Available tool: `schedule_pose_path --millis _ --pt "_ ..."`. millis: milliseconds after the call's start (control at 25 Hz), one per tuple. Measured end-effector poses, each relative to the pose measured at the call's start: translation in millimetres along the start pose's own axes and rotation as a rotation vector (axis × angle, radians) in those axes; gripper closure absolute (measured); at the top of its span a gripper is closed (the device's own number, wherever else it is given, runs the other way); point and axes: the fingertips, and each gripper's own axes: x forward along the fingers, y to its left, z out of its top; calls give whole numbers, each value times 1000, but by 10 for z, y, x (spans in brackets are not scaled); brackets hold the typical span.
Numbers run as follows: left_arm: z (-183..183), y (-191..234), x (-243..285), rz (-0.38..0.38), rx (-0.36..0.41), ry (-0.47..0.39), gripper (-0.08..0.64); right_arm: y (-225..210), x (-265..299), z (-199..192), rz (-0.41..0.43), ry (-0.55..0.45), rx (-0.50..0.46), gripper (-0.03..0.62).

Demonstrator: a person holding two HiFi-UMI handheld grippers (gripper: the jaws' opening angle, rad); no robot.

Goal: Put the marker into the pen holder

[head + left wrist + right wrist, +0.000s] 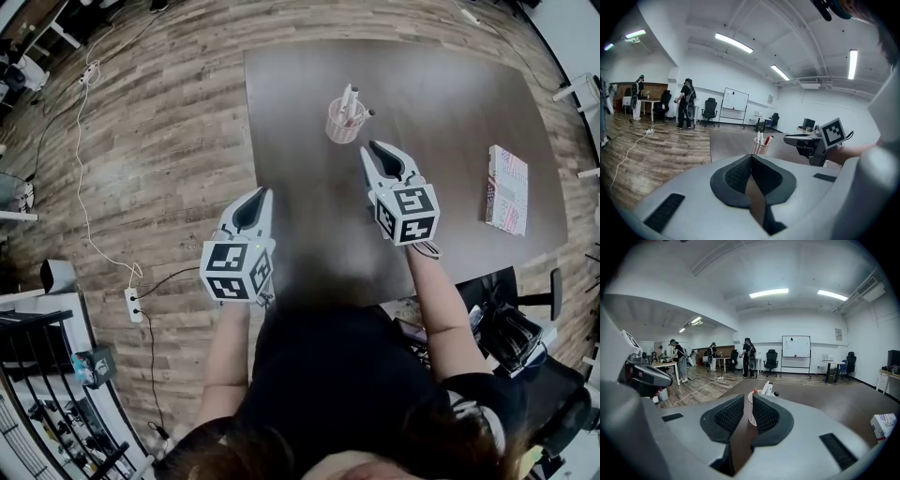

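Right gripper view: right gripper [748, 401] jaws slightly apart, empty.

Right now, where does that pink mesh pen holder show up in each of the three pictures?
Head view: pen holder above centre, on the dark table.
Left gripper view: pen holder at centre, just above the closed jaws.
Right gripper view: pen holder at centre, seen through the gap between the parted jaws.
Shared landmark: the dark table it stands on.
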Motion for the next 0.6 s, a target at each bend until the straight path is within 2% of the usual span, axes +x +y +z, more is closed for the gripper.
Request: schedule_pose_path --millis 600 --pt "-11 2 -166 20 -7 -31 532 319 -456 -57 19 28 46 554"
